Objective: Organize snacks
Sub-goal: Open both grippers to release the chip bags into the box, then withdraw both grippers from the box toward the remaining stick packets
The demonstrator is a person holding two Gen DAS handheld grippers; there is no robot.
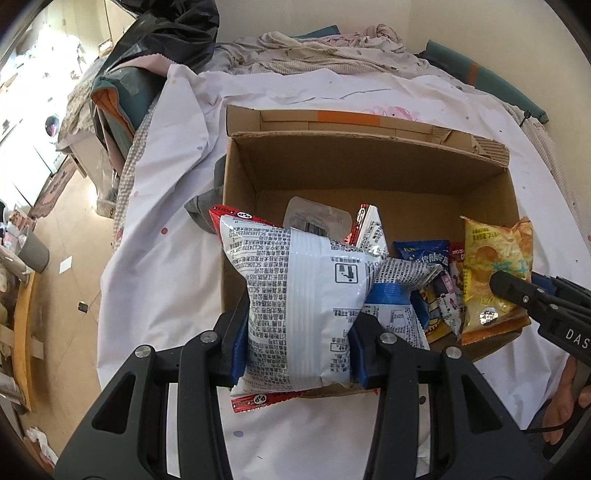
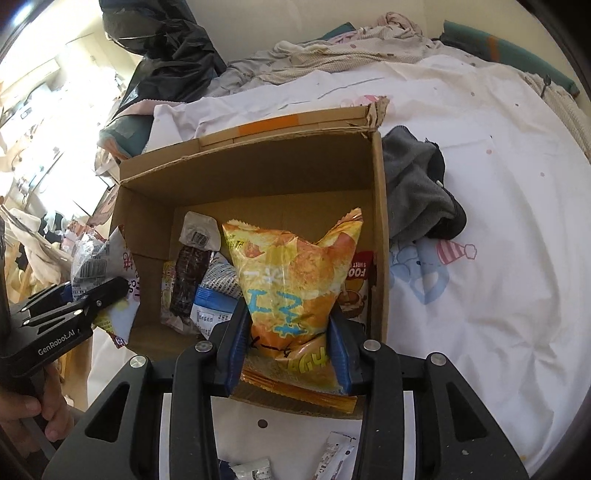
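Observation:
An open cardboard box [image 1: 369, 162] sits on a white bedsheet [image 1: 166, 258]. My left gripper [image 1: 299, 328] is shut on a puffy white snack bag [image 1: 295, 280] with red edges, held over the box's near left corner. My right gripper [image 2: 288, 332] is shut on a yellow-orange chip bag [image 2: 291, 266], upright over the box's [image 2: 258, 173] near right side. Inside lie a blue packet [image 1: 421, 254], a clear-wrapped dark bar [image 2: 190, 273] and a red packet [image 2: 360, 273]. Each gripper shows in the other's view: the right gripper [image 1: 502, 284], the left gripper [image 2: 107, 291].
A grey cloth [image 2: 417, 184] lies against the box's right wall. Loose packets [image 2: 336, 454] rest on the sheet in front of the box. A black plastic bag [image 1: 166, 33] and crumpled bedding [image 1: 332, 48] are heaped behind. The bed's edge drops to a cluttered floor [image 1: 66, 295] on the left.

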